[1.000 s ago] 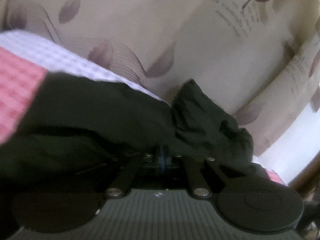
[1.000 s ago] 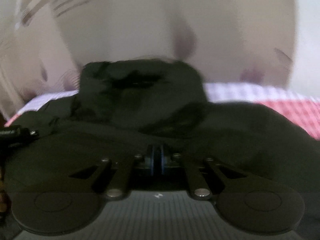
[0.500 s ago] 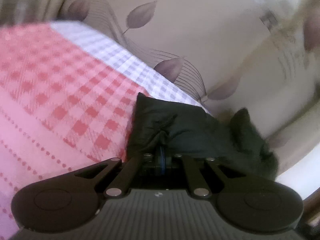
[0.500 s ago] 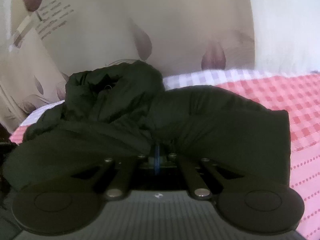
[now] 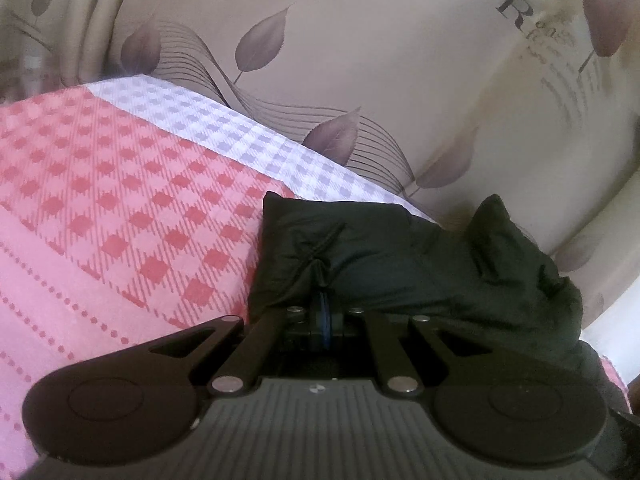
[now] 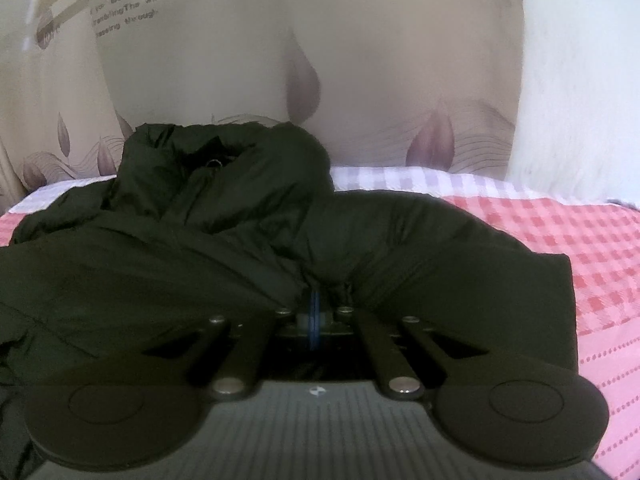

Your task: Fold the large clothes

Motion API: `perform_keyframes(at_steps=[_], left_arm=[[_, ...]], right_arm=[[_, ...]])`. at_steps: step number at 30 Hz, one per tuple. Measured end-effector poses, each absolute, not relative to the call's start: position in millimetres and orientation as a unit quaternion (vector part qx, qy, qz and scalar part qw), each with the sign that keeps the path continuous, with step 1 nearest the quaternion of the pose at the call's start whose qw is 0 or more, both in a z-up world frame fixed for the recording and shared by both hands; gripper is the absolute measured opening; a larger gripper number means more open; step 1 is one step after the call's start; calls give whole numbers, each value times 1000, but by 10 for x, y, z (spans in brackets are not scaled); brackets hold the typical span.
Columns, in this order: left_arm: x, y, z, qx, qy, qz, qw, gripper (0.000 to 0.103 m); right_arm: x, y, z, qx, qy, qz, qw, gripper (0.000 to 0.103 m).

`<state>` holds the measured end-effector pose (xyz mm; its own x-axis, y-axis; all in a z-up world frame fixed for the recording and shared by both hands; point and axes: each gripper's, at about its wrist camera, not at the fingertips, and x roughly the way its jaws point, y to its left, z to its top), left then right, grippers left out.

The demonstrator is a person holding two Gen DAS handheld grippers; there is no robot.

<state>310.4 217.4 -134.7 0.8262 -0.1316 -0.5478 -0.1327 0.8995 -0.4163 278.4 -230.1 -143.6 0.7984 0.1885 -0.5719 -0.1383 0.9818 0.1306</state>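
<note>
Beige curtain fabric (image 5: pixel 400 80) printed with mauve leaves and lettering fills the background in both wrist views. Below it lies a bed covered by a pink-and-red checked sheet (image 5: pixel 120 208) with a pale lilac checked border along the curtain side.

A dark padded jacket (image 6: pixel 248 240) lies on the sheet directly ahead of both grippers.

Left gripper (image 5: pixel 325 300): the jaws are closed almost fully, with a bunched pinch of the jacket (image 5: pixel 360 256) clamped between them. Wrinkles radiate from the pinch point. The gripped part ends in a squared edge just left of the gripper; the rest of the garment extends to its right and rises to a peak near the curtain. Bare sheet lies to the left of the gripper.

Right gripper (image 6: pixel 315 300): the jaws are fully closed on a fold of jacket fabric. The collar area sits heaped ahead and to the left of the gripper. A padded section extends to its right and ends in a straight edge on the sheet (image 6: pixel 592 248).
</note>
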Motion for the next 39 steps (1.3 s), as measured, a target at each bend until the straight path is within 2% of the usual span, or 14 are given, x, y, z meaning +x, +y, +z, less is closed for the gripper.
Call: perform_keyframes(at_steps=[8,9,10,11,12,13,14,15,16,18,21,27,33,39], left_arm=[[2944,1916,-1119,-134,291,50,946,15],[2827,1869,-1046,-133,283,50,948,43],[2667,1820,-970,-131,270,42,953,71],[2538,1776,-914,-123,262,37,957,80],[2381,1717,-849,-107,253,36,961,83],[2218,1657,-788,-90,245,33,965,84],[2061,1605,-731,-75,241,24,967,85],[1935,1560,-683,-65,240,15,969,86],[1749,1528,-625,-57,236,7,970,91],[1369,1510,-533,-52,225,0,973,103],[774,1573,-459,-50,207,-13,977,103],[-161,2089,-550,-66,219,-5,974,103],[-803,2743,-779,-126,263,0,957,103],[-885,3051,-1049,-205,295,-24,933,103]], right_arm=[[2669,-2315,-1279,40,313,79,945,0],[2482,-2357,-1109,65,298,60,950,9],[2297,-2400,-979,85,272,64,956,9],[1992,-2470,-801,109,238,89,961,12],[1745,-2518,-687,116,220,109,962,24],[1487,-2562,-600,117,205,120,964,45],[1118,-2620,-514,113,185,124,968,59],[828,-2678,-469,112,171,127,971,85],[500,-2757,-434,111,156,132,972,95],[-84,-2912,-398,103,144,130,976,95],[-870,-3089,-443,93,157,110,977,101],[-1809,-3370,-809,129,213,59,967,101],[-2002,-3475,-1033,178,223,42,958,101],[-1868,-3619,-1200,249,223,22,942,101]])
